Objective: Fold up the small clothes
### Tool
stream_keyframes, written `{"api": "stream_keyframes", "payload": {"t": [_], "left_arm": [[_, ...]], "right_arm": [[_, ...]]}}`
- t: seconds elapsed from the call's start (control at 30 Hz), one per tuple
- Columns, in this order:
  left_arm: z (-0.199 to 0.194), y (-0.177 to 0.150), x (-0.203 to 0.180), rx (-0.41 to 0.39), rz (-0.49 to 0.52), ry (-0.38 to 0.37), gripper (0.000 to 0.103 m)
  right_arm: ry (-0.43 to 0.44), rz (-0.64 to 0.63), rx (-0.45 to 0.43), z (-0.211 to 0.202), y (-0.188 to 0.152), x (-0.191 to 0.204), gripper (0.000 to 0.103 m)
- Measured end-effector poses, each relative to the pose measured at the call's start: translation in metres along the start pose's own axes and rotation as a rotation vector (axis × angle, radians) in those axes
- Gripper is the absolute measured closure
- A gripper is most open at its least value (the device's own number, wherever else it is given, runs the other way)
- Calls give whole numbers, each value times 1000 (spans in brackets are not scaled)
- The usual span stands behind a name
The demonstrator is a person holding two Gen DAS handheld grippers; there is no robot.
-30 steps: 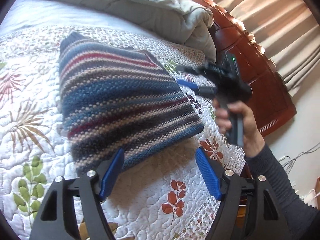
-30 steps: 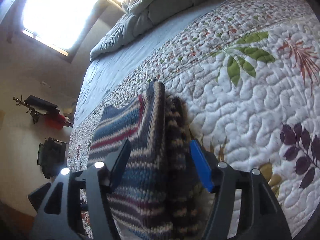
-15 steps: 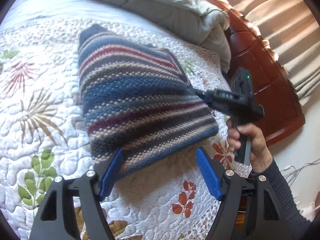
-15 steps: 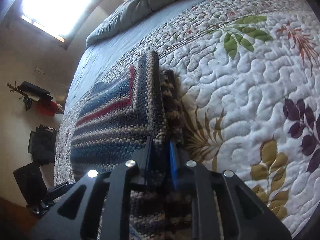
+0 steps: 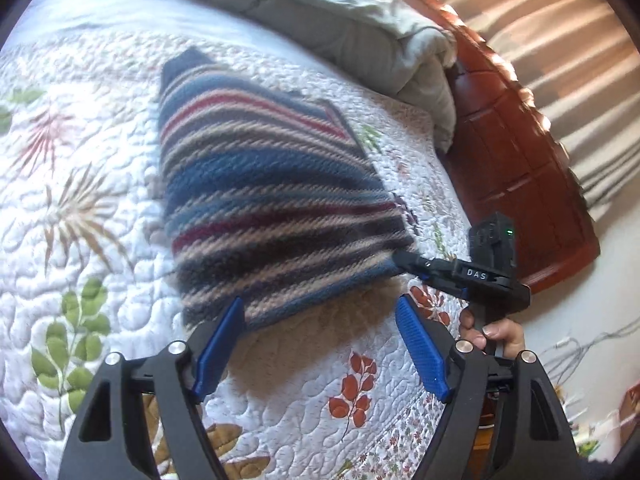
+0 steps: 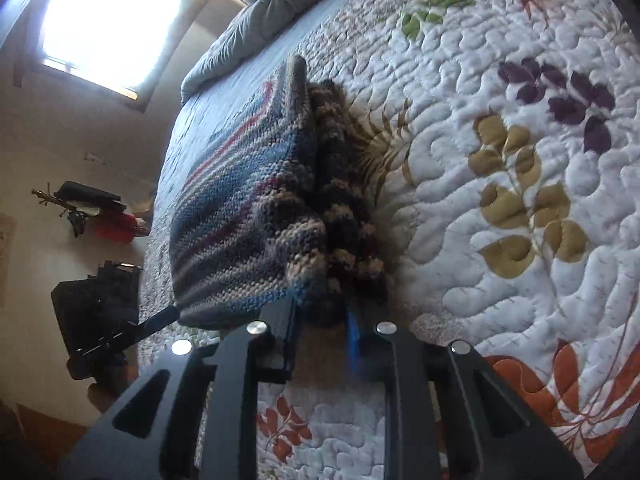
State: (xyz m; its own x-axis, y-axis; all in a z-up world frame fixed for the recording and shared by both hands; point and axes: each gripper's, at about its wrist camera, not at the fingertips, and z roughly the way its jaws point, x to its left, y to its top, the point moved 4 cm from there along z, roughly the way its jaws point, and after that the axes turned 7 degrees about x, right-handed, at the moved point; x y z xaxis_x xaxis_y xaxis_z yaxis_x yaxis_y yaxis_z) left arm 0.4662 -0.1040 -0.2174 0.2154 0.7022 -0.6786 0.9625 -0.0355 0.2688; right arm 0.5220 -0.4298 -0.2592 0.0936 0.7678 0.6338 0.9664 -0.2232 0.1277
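Left view: the sweater [image 5: 272, 208] lies folded on the bed [image 5: 80, 240], now further right in the frame; the left gripper [image 5: 320, 344] has its jaws spread and opening, empty. Right view: the right gripper [image 6: 320, 320], spread a second ago, now pinches the sweater's near corner, jaws closing.

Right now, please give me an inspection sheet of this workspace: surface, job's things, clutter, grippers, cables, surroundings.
Surface: floral quilt on a bed.
Job's things: folded striped knit sweater lying on the quilt.
Clutter: bunched grey duvet at the far side of the bed.
Grippers: left gripper open, jaws opening, nothing between them, sweater edge just ahead; right gripper shut on the sweater's corner, jaws closing.
Cables: loose wires on the floor beside the bed.
Surroundings: wooden bed frame, curtains, bright window.
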Motion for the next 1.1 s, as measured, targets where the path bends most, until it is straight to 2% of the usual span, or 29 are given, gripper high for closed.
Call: {"api": "stream_keyframes", "payload": {"t": [0.1,0.17,0.3,0.33,0.4,0.5,0.6,0.7,0.77,0.87,0.9,0.97,1.03,1.07,1.1], "left_arm": [[-9,-4,-1,-15,-1,-19,25],[-12,-8,1,-8,0,-17,23],[-4,-18,20,42,-53,-7,22],[-4,-20,23,46,-68,-3,22],[-10,-24,26,38,-85,-18,22],[-25,-26,25,19,-61,-18,22],[-34,-24,25,8,-48,-14,22],[-32,-14,28,4,-65,-7,21],[-23,-7,31,11,-94,-1,21],[-9,-1,42,39,-132,13,21],[-3,-1,46,56,-146,23,21],[3,-4,51,69,-158,27,21],[2,-5,50,80,-149,12,21],[-3,-3,48,73,-134,-2,21],[-8,1,46,59,-118,-15,21]], "right_arm": [[-87,-131,-135,-31,-2,31,88],[-116,-137,-159,-31,-4,31,88],[-166,-34,-50,14,-15,-8,83],[-169,-32,-67,15,-18,-9,82],[-96,-18,-91,4,-22,-3,75],[-95,-45,-162,-27,-24,14,64],[-64,-73,-219,-47,-19,35,64],[-46,-80,-174,-31,-6,44,64],[-67,-71,-128,-11,-5,38,64],[-116,-47,-74,12,-5,22,70],[-118,-43,-72,15,-5,15,75],[-88,-40,-60,14,-5,8,78],[-39,-25,-49,4,-5,7,76],[-14,-18,-53,-3,-3,7,70],[9,-12,-62,-11,-1,7,58]]}}
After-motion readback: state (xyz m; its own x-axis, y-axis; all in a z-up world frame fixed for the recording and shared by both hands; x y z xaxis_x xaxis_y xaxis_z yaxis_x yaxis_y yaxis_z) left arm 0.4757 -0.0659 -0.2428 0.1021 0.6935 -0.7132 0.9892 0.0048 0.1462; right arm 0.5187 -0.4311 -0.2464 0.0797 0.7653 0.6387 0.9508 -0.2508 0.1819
